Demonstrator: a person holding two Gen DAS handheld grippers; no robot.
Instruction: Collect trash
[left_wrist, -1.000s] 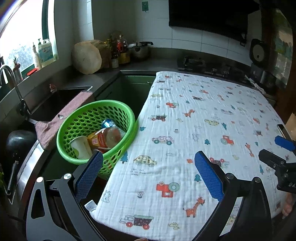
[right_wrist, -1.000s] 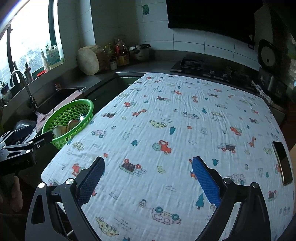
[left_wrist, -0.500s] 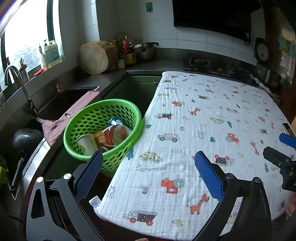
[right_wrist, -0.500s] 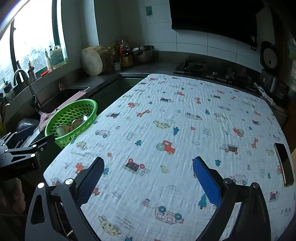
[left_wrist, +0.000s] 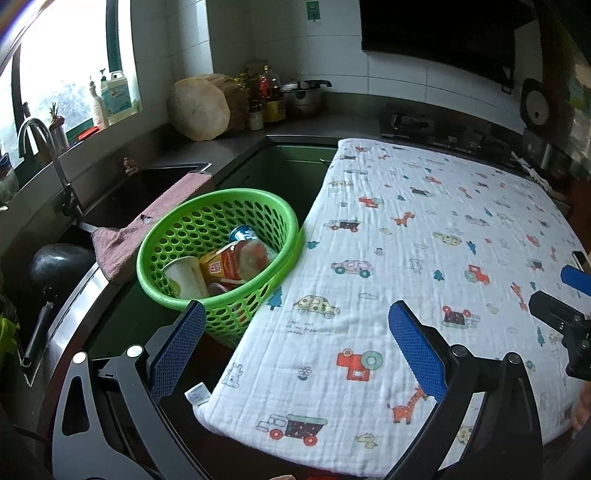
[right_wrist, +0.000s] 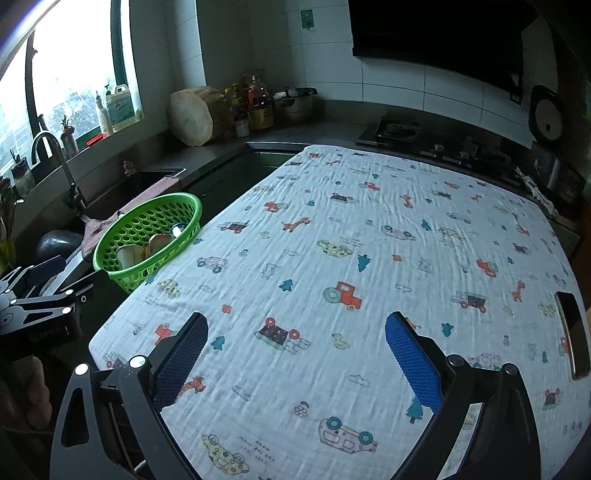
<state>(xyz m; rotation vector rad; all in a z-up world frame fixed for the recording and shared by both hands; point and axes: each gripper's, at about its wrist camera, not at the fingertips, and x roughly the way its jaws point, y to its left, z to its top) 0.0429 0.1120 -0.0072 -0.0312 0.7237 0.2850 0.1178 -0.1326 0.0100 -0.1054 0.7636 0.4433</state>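
A green plastic basket (left_wrist: 177, 236) (right_wrist: 136, 225) stands off the left edge of the table. It holds a paper cup (left_wrist: 184, 277), an orange carton (left_wrist: 221, 264), a clear lidded container (left_wrist: 253, 254) and a blue-topped can (left_wrist: 242, 232). My left gripper (left_wrist: 295, 332) hangs open and empty near the table's front left corner, just in front of the basket. My right gripper (right_wrist: 295, 338) is open and empty over the near part of the printed cloth (right_wrist: 369, 258). Each gripper shows at the edge of the other's view.
A white cloth with cartoon cars and animals (left_wrist: 424, 240) covers the table. A phone (right_wrist: 572, 338) lies at its right edge. Left of the basket are a pink rag (left_wrist: 155, 218), a sink with a tap (left_wrist: 40, 147) and a dark pot (left_wrist: 55, 266). Behind are a wooden block (left_wrist: 201, 107), bottles and a stove (left_wrist: 432, 129).
Both grippers have drawn back and risen a little, so the basket and table look farther and shifted right in the views. Both stay open and empty. Nothing on the table has moved.
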